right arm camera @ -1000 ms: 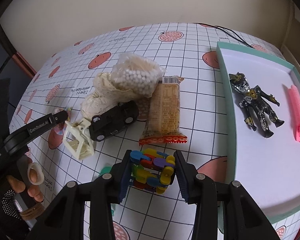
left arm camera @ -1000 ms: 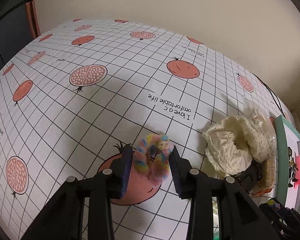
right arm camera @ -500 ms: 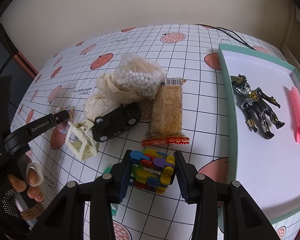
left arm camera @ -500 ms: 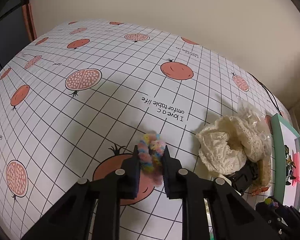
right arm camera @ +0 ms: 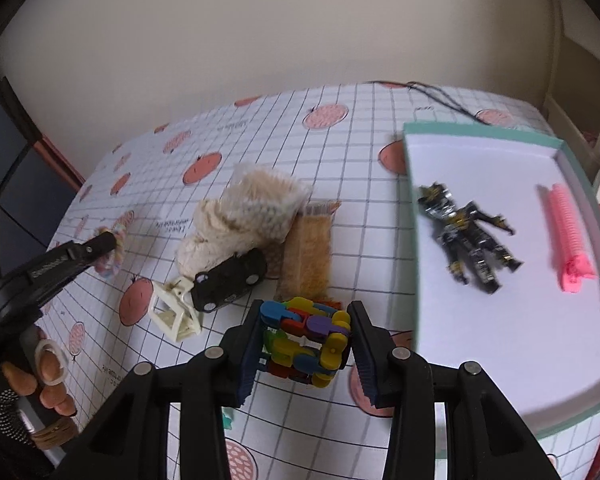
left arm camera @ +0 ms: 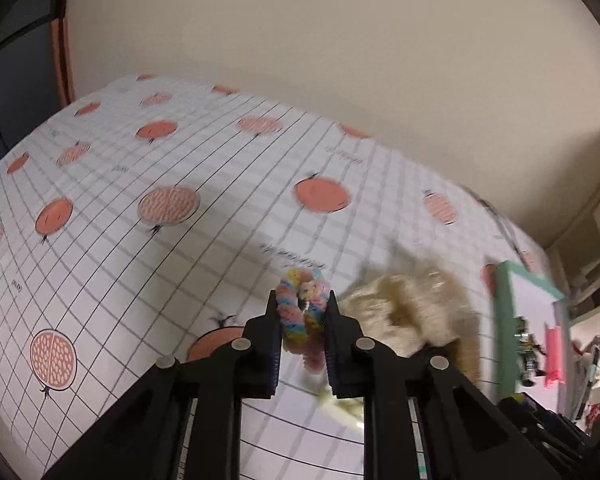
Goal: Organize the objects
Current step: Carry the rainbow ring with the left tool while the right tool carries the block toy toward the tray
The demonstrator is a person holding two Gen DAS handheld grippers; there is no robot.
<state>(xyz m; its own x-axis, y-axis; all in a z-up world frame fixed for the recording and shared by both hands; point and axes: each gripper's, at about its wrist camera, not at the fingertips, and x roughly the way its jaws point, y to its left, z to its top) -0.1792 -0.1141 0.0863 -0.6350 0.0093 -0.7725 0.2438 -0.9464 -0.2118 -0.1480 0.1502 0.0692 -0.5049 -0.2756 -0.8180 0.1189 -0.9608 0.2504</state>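
My left gripper (left arm camera: 302,316) is shut on a fluffy rainbow scrunchie (left arm camera: 304,320), lifted above the pomegranate-print tablecloth (left arm camera: 140,184); from the right wrist view the same scrunchie (right arm camera: 114,254) shows at the far left. My right gripper (right arm camera: 305,342) is shut on a multicoloured link toy (right arm camera: 304,340), held over the table just left of a teal-rimmed white tray (right arm camera: 414,264). In the tray lie a dark action figure (right arm camera: 464,238) and a pink comb-like piece (right arm camera: 566,240).
On the table are a cream lace cloth (right arm camera: 212,236), a bag of white beads (right arm camera: 266,204), a snack bar packet (right arm camera: 308,256), a black toy car (right arm camera: 230,280) and a white claw clip (right arm camera: 174,312). A black cord (right arm camera: 440,96) lies at the far edge. A person's hand (right arm camera: 40,376) holds the left gripper.
The left gripper closed on the scrunchie and lifted it off the table, swinging right. The right gripper rose with the link toy still held and shifted toward the tray.
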